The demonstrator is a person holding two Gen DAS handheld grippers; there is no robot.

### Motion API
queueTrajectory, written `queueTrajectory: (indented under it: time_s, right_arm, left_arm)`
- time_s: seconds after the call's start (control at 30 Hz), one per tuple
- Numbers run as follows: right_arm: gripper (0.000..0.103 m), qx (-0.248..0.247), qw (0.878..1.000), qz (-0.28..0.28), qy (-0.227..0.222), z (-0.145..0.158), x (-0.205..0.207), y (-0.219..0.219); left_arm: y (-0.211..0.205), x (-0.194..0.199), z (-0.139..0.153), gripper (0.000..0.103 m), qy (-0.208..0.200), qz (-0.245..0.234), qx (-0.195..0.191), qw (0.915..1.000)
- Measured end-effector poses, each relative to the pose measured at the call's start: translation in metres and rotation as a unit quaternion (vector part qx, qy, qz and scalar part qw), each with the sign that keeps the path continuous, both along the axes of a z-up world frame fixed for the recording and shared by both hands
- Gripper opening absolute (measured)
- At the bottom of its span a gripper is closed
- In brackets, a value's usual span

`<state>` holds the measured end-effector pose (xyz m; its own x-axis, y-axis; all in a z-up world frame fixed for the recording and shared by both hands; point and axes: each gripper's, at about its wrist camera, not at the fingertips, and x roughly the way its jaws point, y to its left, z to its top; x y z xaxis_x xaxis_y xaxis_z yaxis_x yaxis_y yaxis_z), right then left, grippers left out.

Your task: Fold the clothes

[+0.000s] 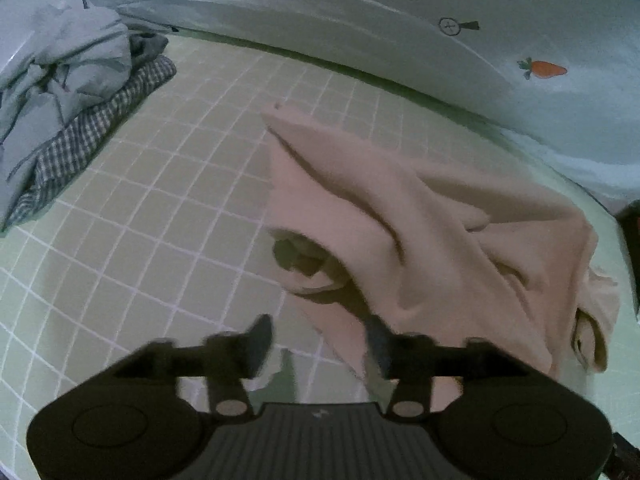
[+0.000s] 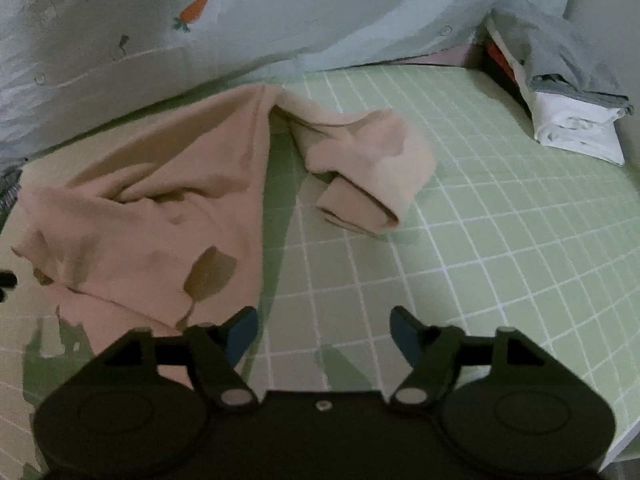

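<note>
A pale pink sweatshirt (image 1: 420, 240) lies rumpled on the green checked bed sheet (image 1: 160, 208). In the left wrist view my left gripper (image 1: 316, 344) stands open over the sheet at the garment's near edge; its right finger overlaps the cloth, and nothing sits between the pads. In the right wrist view the same sweatshirt (image 2: 160, 200) spreads to the left, with one sleeve (image 2: 368, 160) bent back on itself and its cuff pointing toward me. My right gripper (image 2: 324, 332) is open over bare sheet (image 2: 500, 240), its left finger next to the garment's edge.
A pile of crumpled grey-blue and checked clothes (image 1: 68, 112) lies at the left of the bed. A pale duvet with a carrot print (image 1: 400, 20) runs along the far side. Folded clothes (image 2: 572, 116) are stacked at the far right.
</note>
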<state>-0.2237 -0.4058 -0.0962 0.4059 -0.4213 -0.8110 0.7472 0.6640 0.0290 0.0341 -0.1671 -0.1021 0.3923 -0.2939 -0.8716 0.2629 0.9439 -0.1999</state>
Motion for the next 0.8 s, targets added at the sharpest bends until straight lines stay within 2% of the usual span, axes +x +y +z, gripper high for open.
queueTrajectory:
  time_s: [0.07, 0.13, 0.27, 0.43, 0.7, 0.73, 0.77, 0.8]
  right_arm:
    - [0.090, -0.008, 1.000, -0.002, 0.005, 0.000, -0.003, -0.003]
    - [0.102, -0.015, 1.000, -0.005, 0.005, 0.000, -0.007, -0.010]
    - [0.102, -0.020, 1.000, -0.013, 0.006, 0.002, -0.014, -0.027]
    - [0.102, -0.027, 0.999, -0.018, 0.008, 0.001, -0.013, -0.051]
    - [0.102, -0.034, 0.999, -0.006, 0.022, -0.007, 0.001, -0.082]
    - [0.102, -0.032, 0.999, -0.006, 0.025, -0.010, 0.002, -0.083]
    - [0.102, -0.029, 0.999, -0.005, 0.028, -0.012, 0.002, -0.084]
    - [0.102, -0.026, 0.999, -0.005, 0.031, -0.015, 0.003, -0.085]
  left_arm:
    - [-0.009, -0.004, 0.001, 0.078, -0.001, -0.002, -0.011, 0.9999]
    - [-0.025, -0.006, 0.002, 0.080, -0.001, -0.006, -0.026, 0.9996]
    - [-0.065, -0.010, 0.000, 0.081, 0.014, -0.027, -0.053, 0.9981]
    - [-0.121, -0.008, -0.019, 0.082, 0.048, -0.058, -0.045, 0.9961]
    - [-0.161, 0.017, -0.048, 0.084, 0.095, -0.015, 0.005, 0.9953]
    - [-0.162, 0.019, -0.050, 0.083, 0.098, -0.009, 0.010, 0.9951]
    - [-0.160, 0.020, -0.050, 0.078, 0.096, -0.005, 0.012, 0.9953]
    - [-0.156, 0.020, -0.049, 0.061, 0.089, 0.001, 0.020, 0.9958]
